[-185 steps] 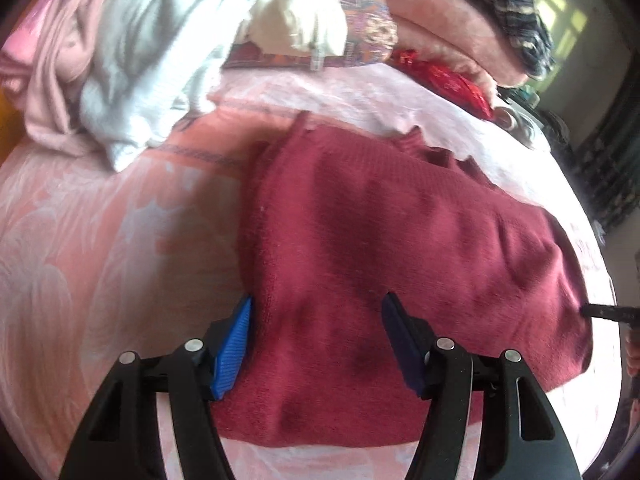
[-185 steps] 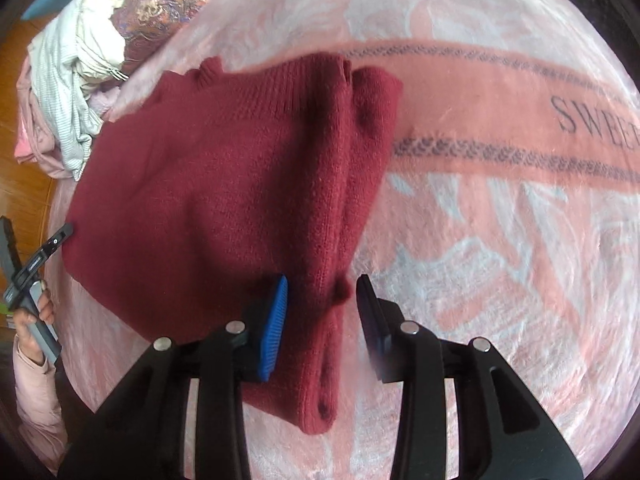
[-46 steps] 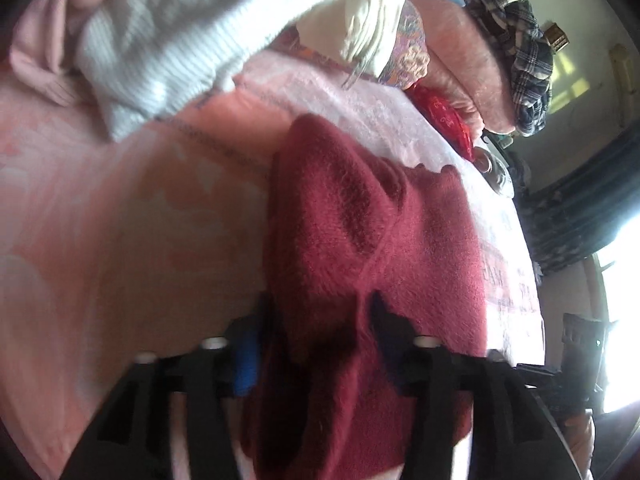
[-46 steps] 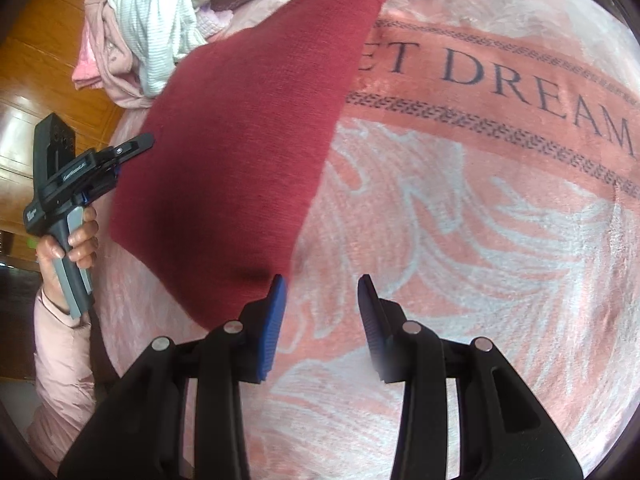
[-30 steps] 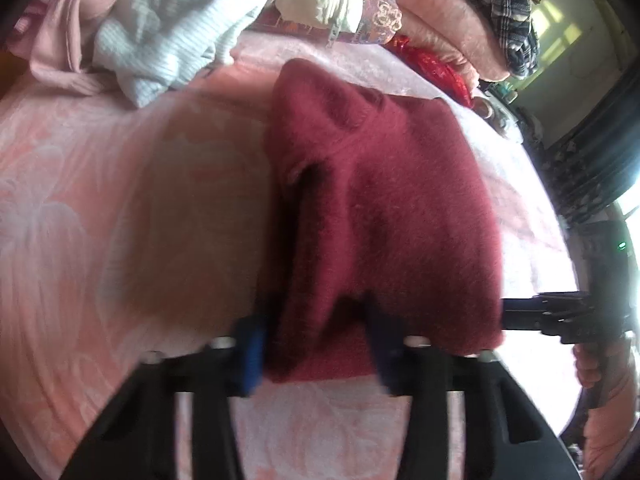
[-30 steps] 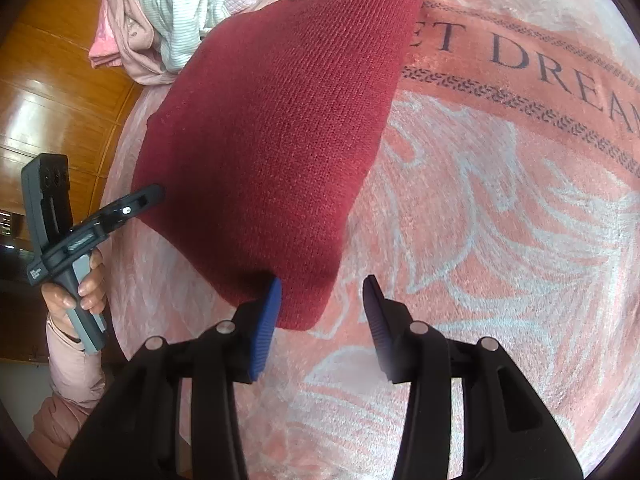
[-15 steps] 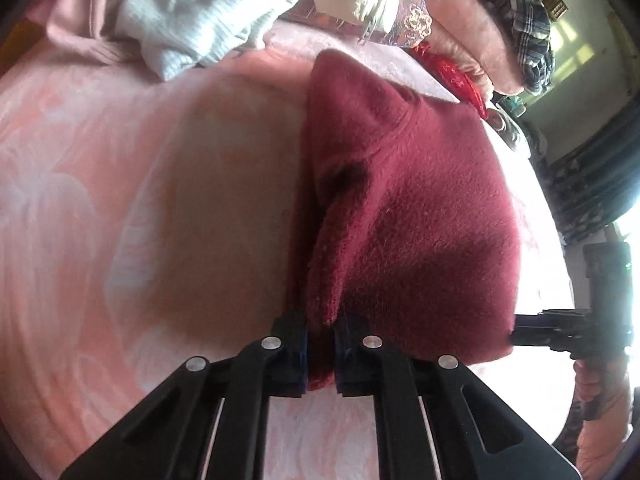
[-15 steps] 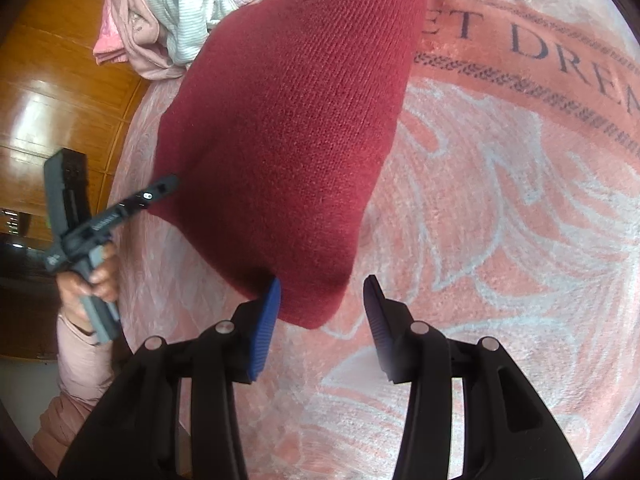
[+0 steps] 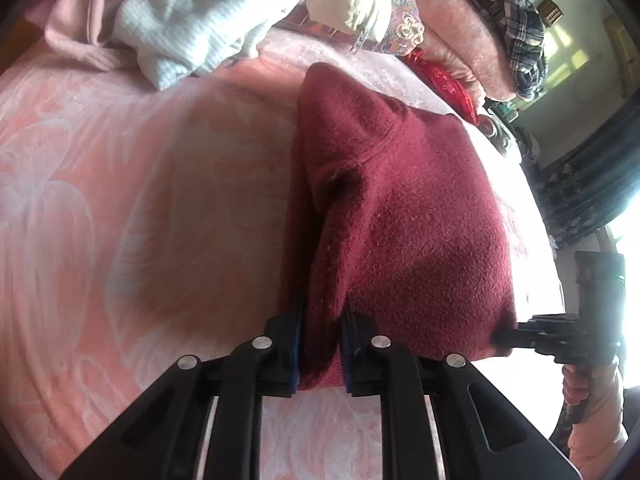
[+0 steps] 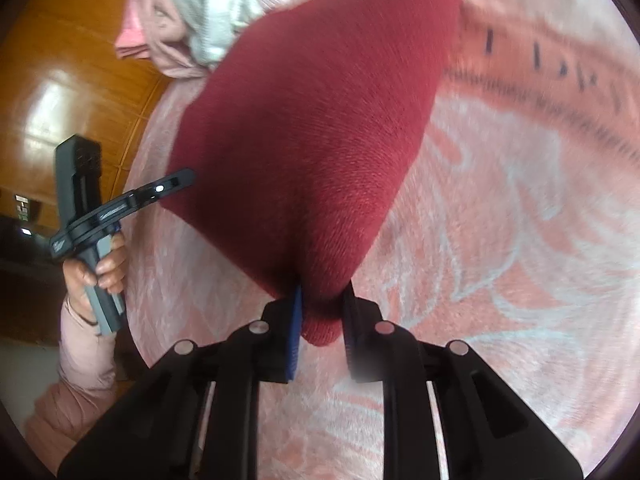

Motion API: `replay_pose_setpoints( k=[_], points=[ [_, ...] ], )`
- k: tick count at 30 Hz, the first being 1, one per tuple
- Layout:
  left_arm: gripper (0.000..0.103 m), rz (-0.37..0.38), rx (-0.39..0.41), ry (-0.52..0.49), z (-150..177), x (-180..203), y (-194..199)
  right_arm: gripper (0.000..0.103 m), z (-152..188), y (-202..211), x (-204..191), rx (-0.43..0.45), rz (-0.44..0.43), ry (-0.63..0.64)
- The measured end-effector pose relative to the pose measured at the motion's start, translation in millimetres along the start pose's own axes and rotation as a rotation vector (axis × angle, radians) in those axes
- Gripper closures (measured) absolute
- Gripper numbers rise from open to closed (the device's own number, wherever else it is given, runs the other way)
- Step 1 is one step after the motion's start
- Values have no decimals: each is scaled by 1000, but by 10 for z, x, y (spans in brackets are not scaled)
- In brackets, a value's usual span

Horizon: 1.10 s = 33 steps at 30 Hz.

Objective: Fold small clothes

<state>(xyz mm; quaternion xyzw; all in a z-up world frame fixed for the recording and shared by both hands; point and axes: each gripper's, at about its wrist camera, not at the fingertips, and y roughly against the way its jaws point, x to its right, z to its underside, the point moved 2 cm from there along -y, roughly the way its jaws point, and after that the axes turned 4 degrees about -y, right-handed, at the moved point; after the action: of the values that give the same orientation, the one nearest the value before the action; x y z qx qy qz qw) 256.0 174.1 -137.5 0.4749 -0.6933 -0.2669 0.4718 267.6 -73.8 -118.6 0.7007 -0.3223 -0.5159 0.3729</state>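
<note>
My left gripper (image 9: 320,344) and right gripper (image 10: 322,316) each clench a near corner of the dark-red knitted sweater (image 9: 400,216); uneven lifting risks skewing the fold.

Sweater (image 9: 404,216) on blanket (image 9: 120,208), clothes pile (image 9: 192,20) behind.

We see a dark red knit sweater (image 9: 404,216), folded, lifted at its near edge: one corner is pinched inside our left claw (image 9: 320,350), the other corner inside our right claw (image 10: 322,322).
</note>
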Motion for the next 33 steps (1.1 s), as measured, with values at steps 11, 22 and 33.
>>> replay_pose_setpoints(
  k=[11,22,33],
  points=[
    [67,-36,-14,-38,62,-18,-117,75,78,-274,132,-66,63,4],
    [21,-123,86,-84,-854,169,140,58,-696,394,363,78,177,-79],
    [58,49,-35,172,-1273,-102,-796,55,-1117,187,690,111,149,-150]
  ],
)
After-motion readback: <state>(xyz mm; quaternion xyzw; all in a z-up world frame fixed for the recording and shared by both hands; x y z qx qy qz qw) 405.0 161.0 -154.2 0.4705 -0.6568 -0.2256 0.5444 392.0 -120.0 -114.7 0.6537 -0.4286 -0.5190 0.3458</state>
